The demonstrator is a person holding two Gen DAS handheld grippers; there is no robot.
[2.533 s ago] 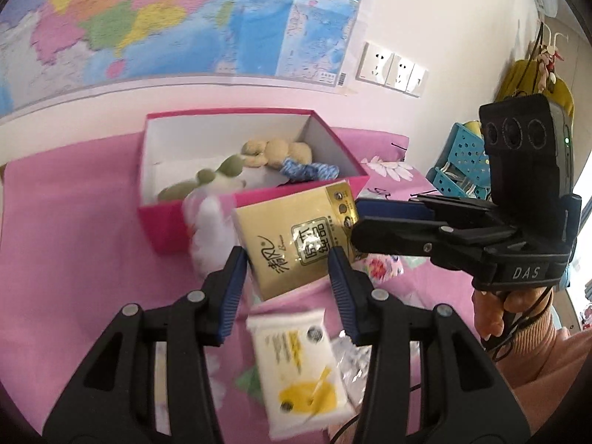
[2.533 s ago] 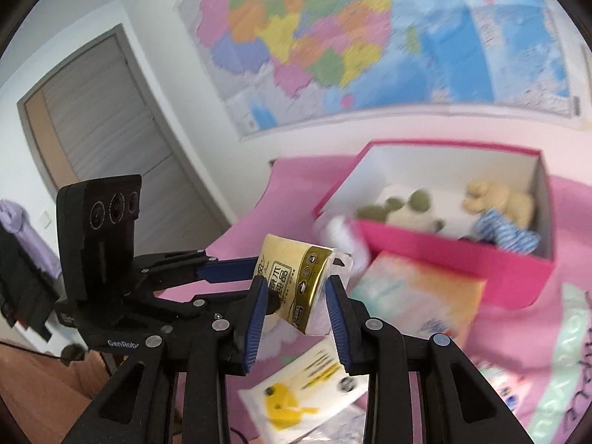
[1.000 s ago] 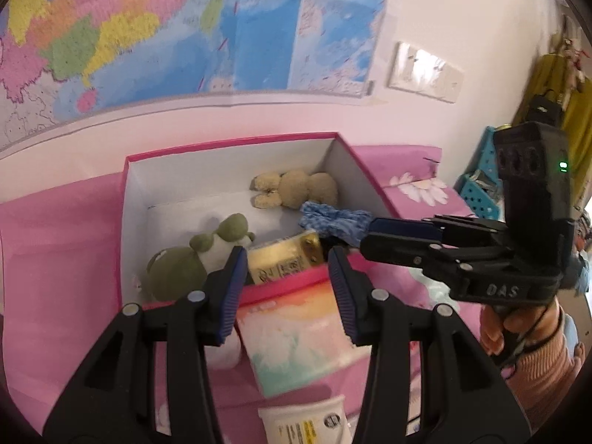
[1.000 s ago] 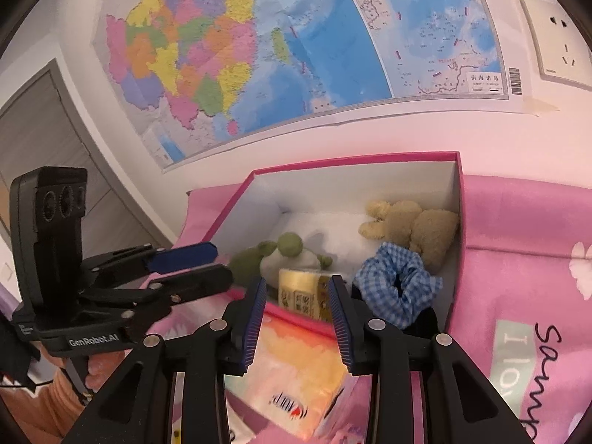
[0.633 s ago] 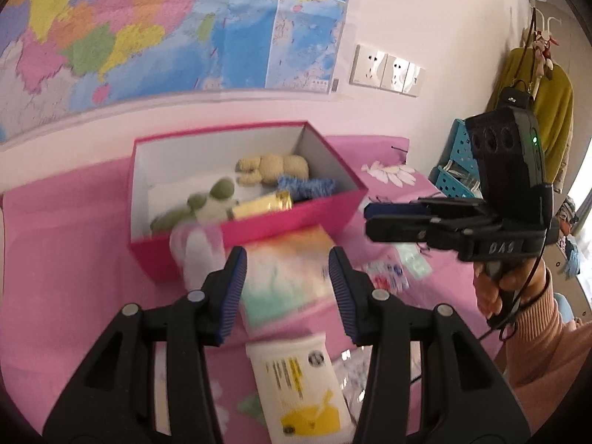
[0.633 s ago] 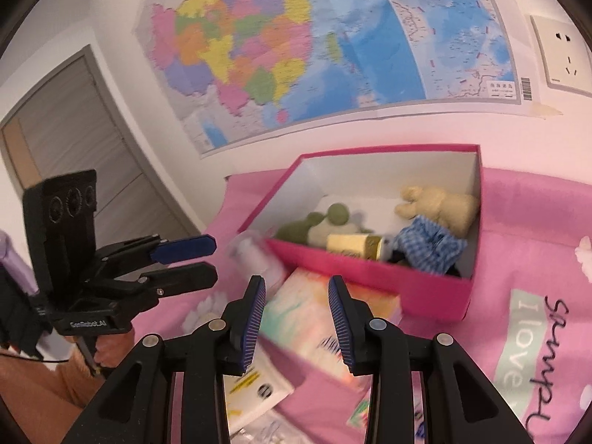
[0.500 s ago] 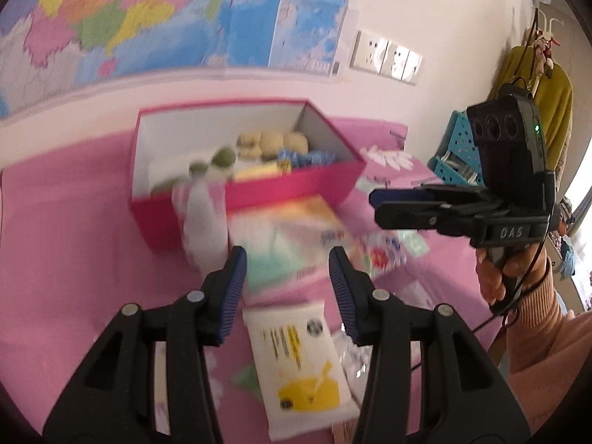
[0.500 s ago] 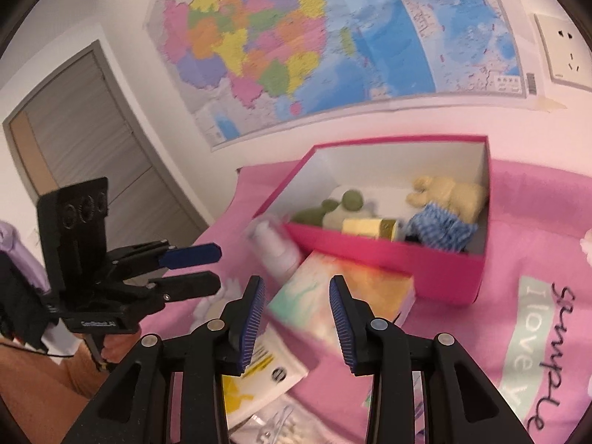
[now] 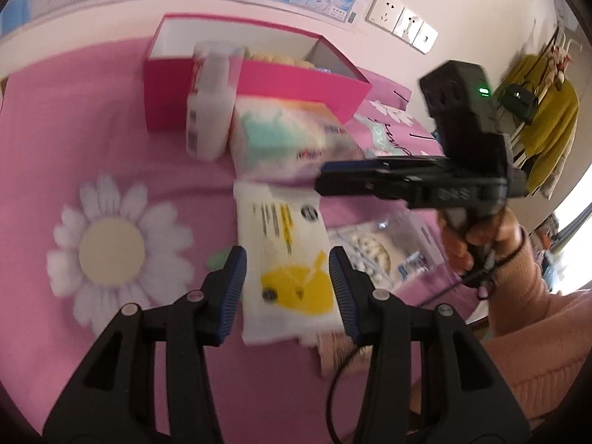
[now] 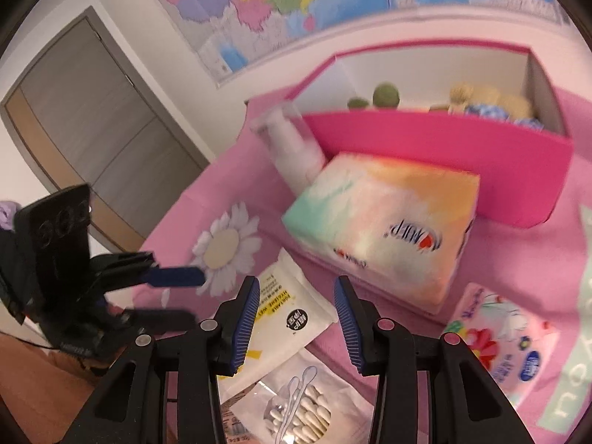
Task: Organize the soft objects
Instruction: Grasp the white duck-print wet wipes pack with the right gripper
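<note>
Both grippers pulled back from the pink box point(image 10: 436, 148), gold tissue pack left inside, right gripper point(image 10: 296, 310) jaws just widened, empty, left gripper point(image 9: 286, 281) apart above wipes pack point(image 9: 285, 255)

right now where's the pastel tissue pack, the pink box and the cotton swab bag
pastel tissue pack point(image 10: 384, 222), right wrist view, middle of its top face
pink box point(image 10: 444, 148), right wrist view, its front wall
cotton swab bag point(image 10: 303, 407), right wrist view, over the swabs
</note>
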